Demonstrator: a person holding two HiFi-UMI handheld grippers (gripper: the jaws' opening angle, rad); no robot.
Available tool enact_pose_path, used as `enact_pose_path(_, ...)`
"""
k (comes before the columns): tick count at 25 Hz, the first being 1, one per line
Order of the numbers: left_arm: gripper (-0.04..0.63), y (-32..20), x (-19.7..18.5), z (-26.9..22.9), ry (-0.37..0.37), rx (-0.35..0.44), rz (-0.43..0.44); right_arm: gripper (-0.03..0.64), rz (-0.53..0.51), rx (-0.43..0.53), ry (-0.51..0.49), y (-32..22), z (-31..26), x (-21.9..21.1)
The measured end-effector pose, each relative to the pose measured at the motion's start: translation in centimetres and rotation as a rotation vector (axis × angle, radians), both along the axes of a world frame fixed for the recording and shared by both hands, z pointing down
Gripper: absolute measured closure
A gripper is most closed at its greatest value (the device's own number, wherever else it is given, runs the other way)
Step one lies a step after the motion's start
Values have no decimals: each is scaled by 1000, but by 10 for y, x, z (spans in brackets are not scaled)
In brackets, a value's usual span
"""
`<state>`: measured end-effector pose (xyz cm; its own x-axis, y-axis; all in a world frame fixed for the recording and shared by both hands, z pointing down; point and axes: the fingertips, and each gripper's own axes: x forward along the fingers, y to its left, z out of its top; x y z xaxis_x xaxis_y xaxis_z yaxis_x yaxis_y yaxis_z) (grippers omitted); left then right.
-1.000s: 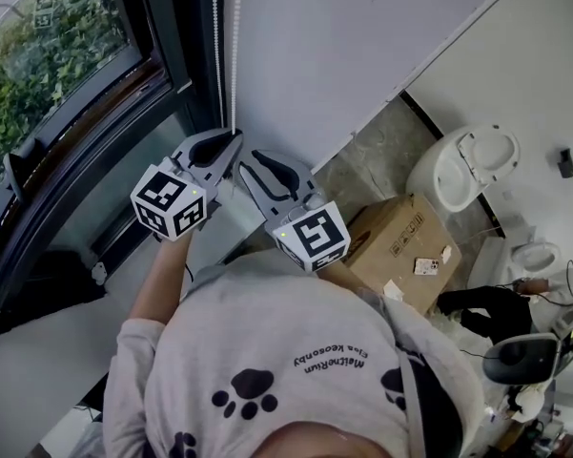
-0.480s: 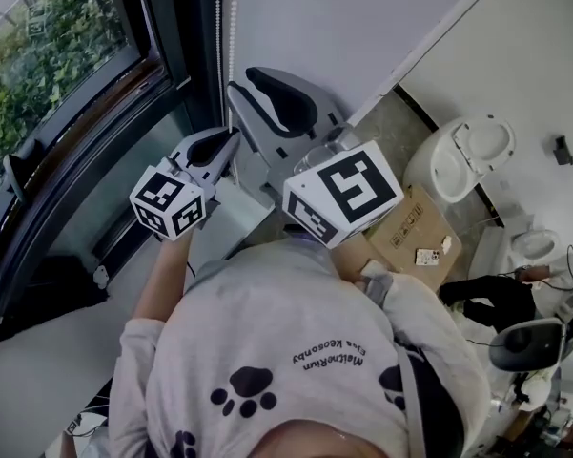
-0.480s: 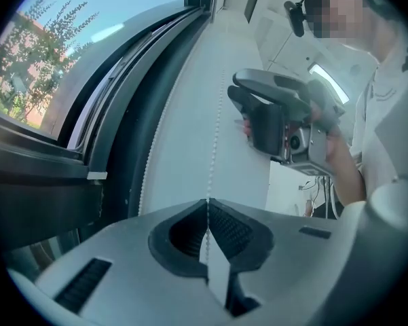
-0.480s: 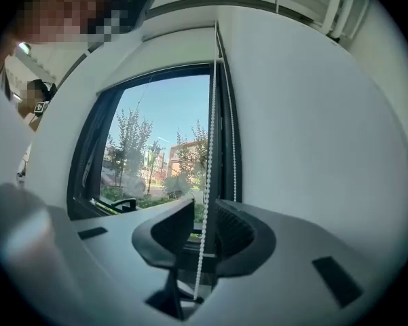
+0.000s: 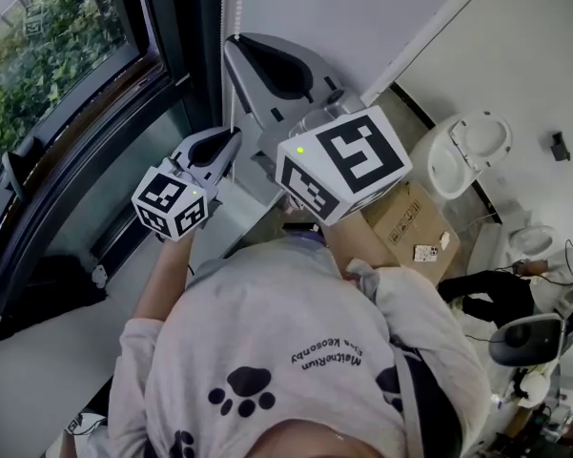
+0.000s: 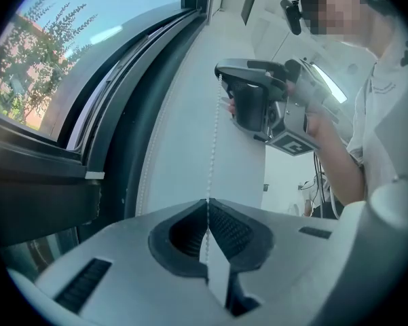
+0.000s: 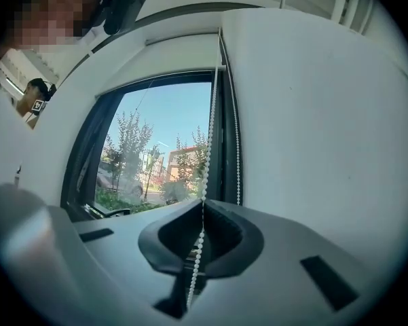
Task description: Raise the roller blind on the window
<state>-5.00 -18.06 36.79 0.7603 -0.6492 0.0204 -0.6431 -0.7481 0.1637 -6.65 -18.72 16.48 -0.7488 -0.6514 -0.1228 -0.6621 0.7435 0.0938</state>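
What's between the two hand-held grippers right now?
Only a stretch of bead chain, pinched by the left hand-held gripper below and the right hand-held gripper above; the left gripper view shows it.

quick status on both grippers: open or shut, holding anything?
left gripper: closed on the bead chain.
right gripper: jaws have just been closing, now shut on the bead chain, higher up than the left.
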Motion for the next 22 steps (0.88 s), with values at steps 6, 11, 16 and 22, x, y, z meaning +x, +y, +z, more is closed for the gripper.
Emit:
enact_pose_path(6, 580, 3, 0, 29, -82, 11, -36, 606, 36, -12, 26, 0, 29, 6)
enact_pose_path(11, 580, 6, -3, 73, -114, -41, -64, 606, 74, -18, 67, 0, 74, 7)
enact_pose_path(16, 580, 11, -3, 105, -136, -76, -79, 606, 75, -42, 89, 7, 105, 4)
enact_pose_path(22, 580, 21, -2, 146, -177, -142, -82, 607, 76, -104, 128, 8, 147, 5)
